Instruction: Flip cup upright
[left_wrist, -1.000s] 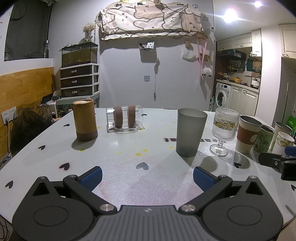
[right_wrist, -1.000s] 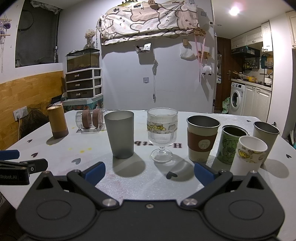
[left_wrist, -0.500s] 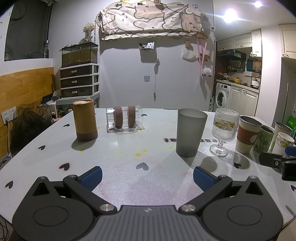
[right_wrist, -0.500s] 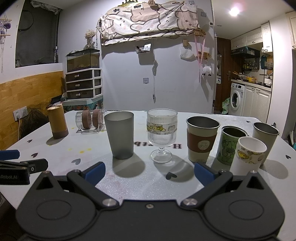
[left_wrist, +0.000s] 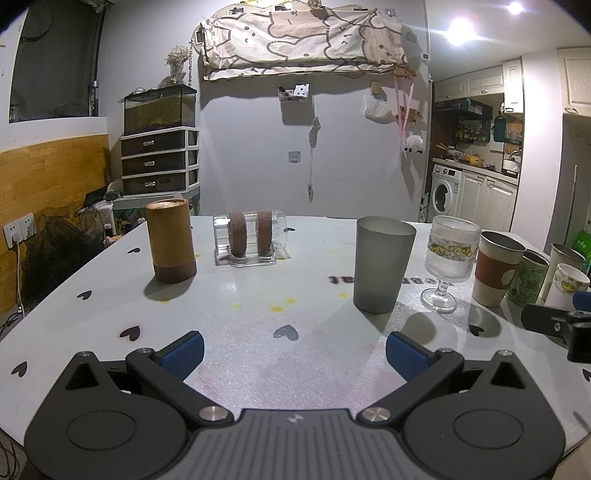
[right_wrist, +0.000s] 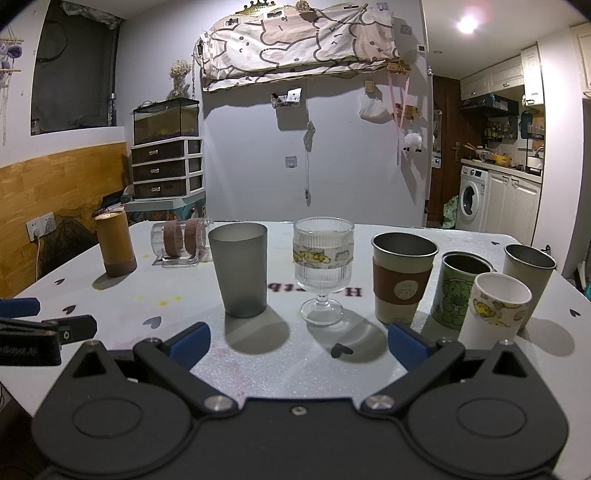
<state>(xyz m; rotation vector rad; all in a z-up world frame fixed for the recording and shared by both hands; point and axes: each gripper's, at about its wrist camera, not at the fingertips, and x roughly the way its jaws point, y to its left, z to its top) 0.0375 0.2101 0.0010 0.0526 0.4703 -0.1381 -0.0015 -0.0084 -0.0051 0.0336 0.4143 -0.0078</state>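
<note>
A clear glass cup with two brown bands lies on its side at the far middle of the white table; it also shows in the right wrist view. A brown bamboo cup stands to its left, base up. My left gripper is open and empty, low over the near table edge, well short of both. My right gripper is open and empty, in front of a grey tumbler and a ribbed stemmed glass.
Upright cups stand at the right: a sleeved metal cup, a green printed cup, a white paper cup and a steel cup. The right gripper's side shows at the right edge of the left wrist view.
</note>
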